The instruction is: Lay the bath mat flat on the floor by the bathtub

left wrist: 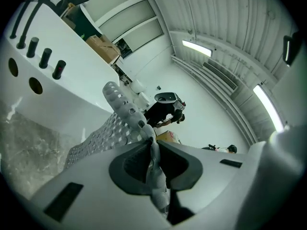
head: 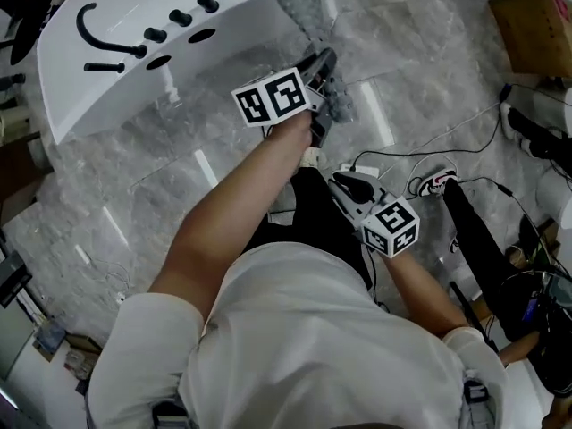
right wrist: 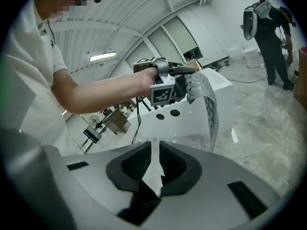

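Note:
The grey perforated bath mat [head: 315, 38] hangs in the air over the marble floor beside the white bathtub [head: 134, 79]. My left gripper [head: 322, 71] is shut on one edge of it; in the left gripper view the mat [left wrist: 112, 123] is pinched between the jaws of that gripper [left wrist: 153, 152] and rises past the tub [left wrist: 62, 95]. My right gripper [head: 347, 184] is lower and nearer my body, apart from the mat. In its own view the right gripper [right wrist: 154, 153] stands shut with nothing in it, and the mat [right wrist: 211, 107] dangles from the left gripper [right wrist: 181, 87] ahead.
A black faucet [head: 96, 32] and knobs sit on the tub's end. Cables [head: 429, 146] and a small red-and-white object [head: 435, 182] lie on the floor at right, with a cardboard box [head: 536, 29] beyond. A person in black [right wrist: 268, 25] stands far off near buckets [right wrist: 247, 56].

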The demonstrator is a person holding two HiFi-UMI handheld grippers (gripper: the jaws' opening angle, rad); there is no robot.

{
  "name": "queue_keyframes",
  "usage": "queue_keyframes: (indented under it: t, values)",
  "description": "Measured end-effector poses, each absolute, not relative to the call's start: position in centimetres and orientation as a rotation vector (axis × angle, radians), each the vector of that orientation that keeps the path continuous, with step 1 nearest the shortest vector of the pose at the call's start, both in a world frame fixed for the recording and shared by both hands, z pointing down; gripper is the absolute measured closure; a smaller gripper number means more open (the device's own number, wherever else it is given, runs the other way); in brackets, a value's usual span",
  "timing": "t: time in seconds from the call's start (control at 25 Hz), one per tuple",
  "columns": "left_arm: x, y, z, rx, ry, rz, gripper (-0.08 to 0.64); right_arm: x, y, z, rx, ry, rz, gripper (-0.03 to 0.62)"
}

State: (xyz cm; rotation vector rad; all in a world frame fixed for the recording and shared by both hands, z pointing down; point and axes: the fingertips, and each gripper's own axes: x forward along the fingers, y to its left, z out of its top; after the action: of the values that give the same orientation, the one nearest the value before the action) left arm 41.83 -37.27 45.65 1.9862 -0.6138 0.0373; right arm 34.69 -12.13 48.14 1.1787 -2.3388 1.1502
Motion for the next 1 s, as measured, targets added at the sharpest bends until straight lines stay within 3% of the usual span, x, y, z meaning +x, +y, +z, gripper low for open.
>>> queue_keyframes:
  t: [0.2,0.44,0.72,1.0]
  values:
    - [44.7,-41.7,49.3,1.952,-0.601,-0.025,0.508,36.2,-14.4,50.7,1.169,-2.272,1.225,0.529]
    - [41.2,-45.4,58.9,1.898,-0.634,-0.031,0.509,34.6,-16.3,54.2,1.178,-2.189,1.296,0.529]
    - [33.1,-45.8,74.0,1.844,-0.729,0.135,0.511,31.2,-18.1,57.7,1.063,-2.172,1.310,0.531]
    - [19.1,-46.1,82.5,1.770,-0.909,0.257,0.511,26.3,-19.0,60.1,0.943,-2.180,1.323,0.535]
